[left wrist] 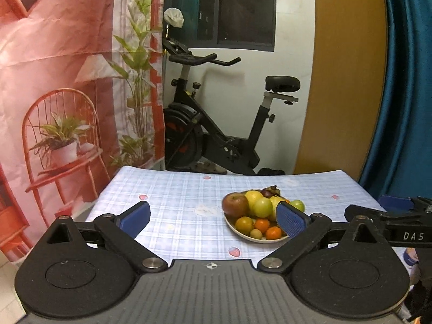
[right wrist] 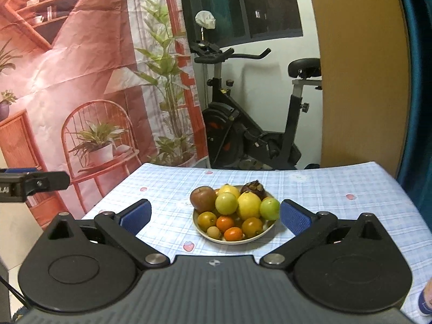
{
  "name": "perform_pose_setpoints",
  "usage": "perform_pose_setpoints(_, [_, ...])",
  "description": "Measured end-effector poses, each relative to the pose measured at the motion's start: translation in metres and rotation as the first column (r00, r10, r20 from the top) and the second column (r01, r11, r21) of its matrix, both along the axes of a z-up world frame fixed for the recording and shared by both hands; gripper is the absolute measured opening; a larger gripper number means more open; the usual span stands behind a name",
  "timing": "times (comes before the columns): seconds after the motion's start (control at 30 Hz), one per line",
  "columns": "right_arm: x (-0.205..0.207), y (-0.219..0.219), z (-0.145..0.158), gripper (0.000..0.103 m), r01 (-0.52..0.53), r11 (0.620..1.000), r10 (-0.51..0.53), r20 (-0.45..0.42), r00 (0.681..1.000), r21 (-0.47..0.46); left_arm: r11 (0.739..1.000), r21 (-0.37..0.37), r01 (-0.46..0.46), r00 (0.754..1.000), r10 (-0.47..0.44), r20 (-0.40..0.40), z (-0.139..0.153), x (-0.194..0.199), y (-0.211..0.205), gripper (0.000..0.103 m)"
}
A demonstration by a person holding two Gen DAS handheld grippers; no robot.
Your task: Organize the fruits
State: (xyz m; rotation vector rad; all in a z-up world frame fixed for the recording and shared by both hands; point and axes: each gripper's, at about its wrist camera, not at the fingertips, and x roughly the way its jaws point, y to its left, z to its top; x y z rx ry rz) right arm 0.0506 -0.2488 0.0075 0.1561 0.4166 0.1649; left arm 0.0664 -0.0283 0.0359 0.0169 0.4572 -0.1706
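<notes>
The bench [right wrist: 337, 189] is carrying a plate [right wrist: 266, 231] heaped with fruits [right wrist: 237, 210]. Both the left claw [left wrist: 213, 217] and right claw [right wrist: 214, 214] are hanging wide and empty; a careless nudge risks toppling the piled fruit.

Fruits [right wrist: 233, 212] sit heaped in a cream plate [right wrist: 266, 230] at centre frame: red apple [right wrist: 203, 199] at left, oranges in front, mangosteen [right wrist: 253, 189] behind.

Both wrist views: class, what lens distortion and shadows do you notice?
Left wrist view: the table's far edge bows and the door frame curves; right wrist view: the exercise bike casts a soft wall shadow, and the fruit plate stays sharp.
</notes>
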Motion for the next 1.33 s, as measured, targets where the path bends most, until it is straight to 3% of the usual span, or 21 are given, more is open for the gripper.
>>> perform_pose_setpoints(0.63, [-0.011, 0.009, 0.010, 0.103, -0.013, 0.999, 0.015, 0.031, 0.999, -0.040, 0.999, -0.012, -0.049, 0.998, 0.050, 0.048, 0.004, -0.015, 0.001, 0.101])
perform_pose_setpoints(1.33, [-0.012, 0.010, 0.009, 0.103, -0.011, 0.999, 0.012, 0.030, 0.999, -0.038, 0.998, -0.001, -0.059, 0.997, 0.059, 0.042, 0.004, -0.016, 0.000, 0.101])
